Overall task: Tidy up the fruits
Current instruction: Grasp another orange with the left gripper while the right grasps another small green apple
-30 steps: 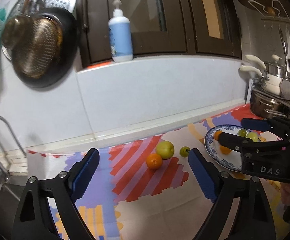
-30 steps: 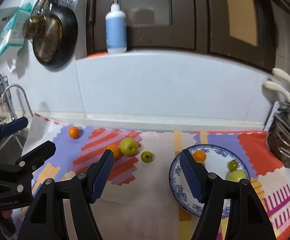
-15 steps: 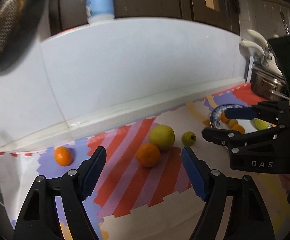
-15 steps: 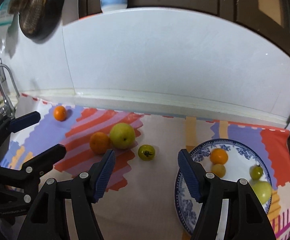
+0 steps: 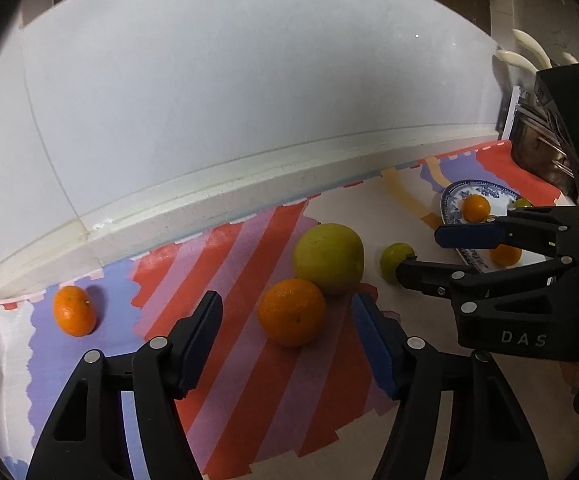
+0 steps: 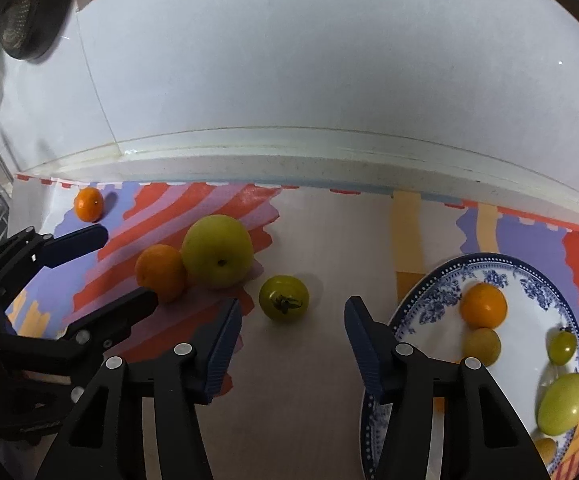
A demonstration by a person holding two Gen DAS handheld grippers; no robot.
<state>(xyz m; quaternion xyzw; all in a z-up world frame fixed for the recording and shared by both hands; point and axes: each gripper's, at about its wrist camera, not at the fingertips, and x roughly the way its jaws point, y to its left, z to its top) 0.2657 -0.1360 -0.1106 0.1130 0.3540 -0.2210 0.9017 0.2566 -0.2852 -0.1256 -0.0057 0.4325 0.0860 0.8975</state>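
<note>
The mat [image 6: 329, 380] is beige with red and lilac stripes, purple patches and yellow bands. Two oranges [image 5: 292, 312] [image 5: 74, 311] are bright orange; the apple [image 5: 328, 258] is yellow-green and the small tomato [image 6: 284, 298] is dull green. The plate [image 6: 501, 268] is white with a blue floral rim. The wall [image 6: 309, 60] is pale grey-white. Both grippers [image 5: 285, 320] [image 6: 293, 324] are black with blue pads [image 5: 373, 344].
</note>
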